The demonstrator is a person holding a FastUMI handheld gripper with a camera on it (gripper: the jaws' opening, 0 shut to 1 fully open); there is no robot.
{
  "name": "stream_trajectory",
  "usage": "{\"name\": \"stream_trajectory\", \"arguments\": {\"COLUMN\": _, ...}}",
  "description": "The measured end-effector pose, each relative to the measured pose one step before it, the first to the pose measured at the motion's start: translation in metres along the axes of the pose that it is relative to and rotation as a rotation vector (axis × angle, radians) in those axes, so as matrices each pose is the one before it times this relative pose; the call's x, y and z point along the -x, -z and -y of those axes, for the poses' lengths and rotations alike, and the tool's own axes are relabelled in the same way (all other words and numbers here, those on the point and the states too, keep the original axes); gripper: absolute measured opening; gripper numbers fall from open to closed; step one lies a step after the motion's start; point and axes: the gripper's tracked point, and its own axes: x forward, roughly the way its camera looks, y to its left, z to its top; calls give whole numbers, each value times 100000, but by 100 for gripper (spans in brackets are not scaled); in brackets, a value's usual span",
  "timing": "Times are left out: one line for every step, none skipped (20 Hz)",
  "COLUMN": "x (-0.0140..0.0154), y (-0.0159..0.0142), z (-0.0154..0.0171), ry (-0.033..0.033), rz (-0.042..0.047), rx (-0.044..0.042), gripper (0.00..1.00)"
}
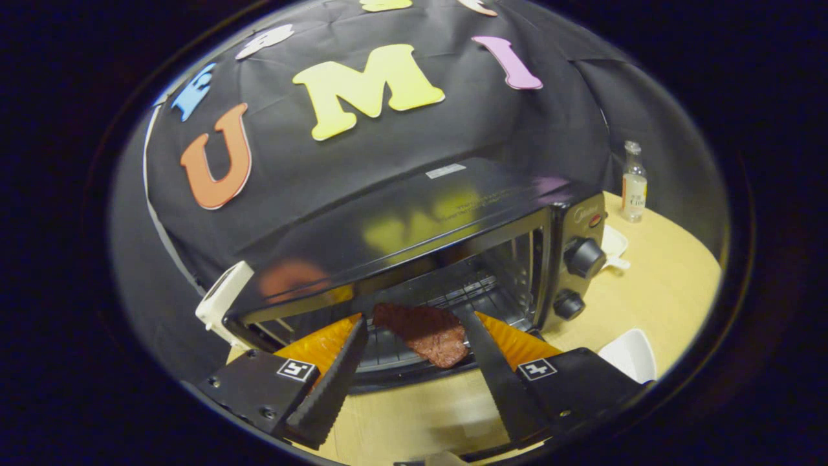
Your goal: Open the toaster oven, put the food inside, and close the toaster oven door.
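The black toaster oven (414, 220) stands on a wooden table with its front open, and the wire rack (453, 291) shows inside. A flat reddish-brown slab of food (424, 333) lies on the front of the rack, its near end hanging over the oven's front edge. My gripper (414, 318) is open at the oven's mouth. Its fingertips flank the food closely on the left and right, and the frame does not show them pressing on it. The oven's two knobs (582, 257) sit on its right panel.
Behind the oven's right side stands a small glass bottle (634, 184). A white dish (614, 243) lies by the knobs, and a white bowl (631, 353) is near my right finger. A white plastic piece (223, 301) sits at the oven's left corner. Bare wooden table (660, 285) lies to the right.
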Motion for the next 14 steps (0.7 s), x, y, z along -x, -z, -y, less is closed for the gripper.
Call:
{"name": "stream_trajectory", "arguments": {"x": 1200, "y": -498, "z": 178, "ry": -885, "rz": -296, "rx": 3686, "gripper": 99}}
{"name": "stream_trajectory", "arguments": {"x": 1361, "y": -218, "z": 522, "ry": -411, "rz": -148, "rx": 4252, "gripper": 99}}
{"name": "stream_trajectory", "arguments": {"x": 1402, "y": -302, "z": 321, "ry": -339, "rz": 264, "rx": 3391, "gripper": 99}}
{"name": "stream_trajectory", "arguments": {"x": 1374, "y": 16, "z": 324, "ry": -395, "rz": -783, "rx": 2734, "gripper": 99}}
{"name": "stream_trajectory", "arguments": {"x": 1401, "y": 72, "z": 374, "ry": -177, "rz": -105, "rx": 1631, "gripper": 99}}
{"name": "stream_trajectory", "arguments": {"x": 1144, "y": -56, "z": 346, "ry": 170, "rz": 319, "rx": 835, "gripper": 99}}
{"name": "stream_trajectory", "arguments": {"x": 1088, "y": 234, "z": 201, "ry": -663, "rz": -937, "rx": 2122, "gripper": 99}}
{"name": "stream_trajectory", "arguments": {"x": 1407, "y": 423, "z": -4, "ry": 385, "rz": -1715, "rx": 2785, "gripper": 99}}
{"name": "stream_trajectory", "arguments": {"x": 1129, "y": 552, "z": 366, "ry": 263, "rz": -1083, "rx": 2627, "gripper": 99}}
{"name": "stream_trajectory", "arguments": {"x": 864, "y": 108, "z": 131, "ry": -502, "rz": -581, "rx": 2598, "gripper": 99}}
{"name": "stream_trajectory", "arguments": {"x": 956, "y": 563, "z": 127, "ry": 326, "rz": -608, "rx": 2495, "gripper": 99}}
{"name": "stream_trajectory", "arguments": {"x": 758, "y": 833, "z": 114, "ry": -695, "rz": -895, "rx": 2675, "gripper": 99}}
{"name": "stream_trajectory", "arguments": {"x": 792, "y": 733, "z": 26, "ry": 156, "rz": -963, "rx": 2398, "gripper": 99}}
{"name": "stream_trajectory", "arguments": {"x": 576, "y": 886, "z": 27, "ry": -392, "rz": -774, "rx": 1320, "gripper": 99}}
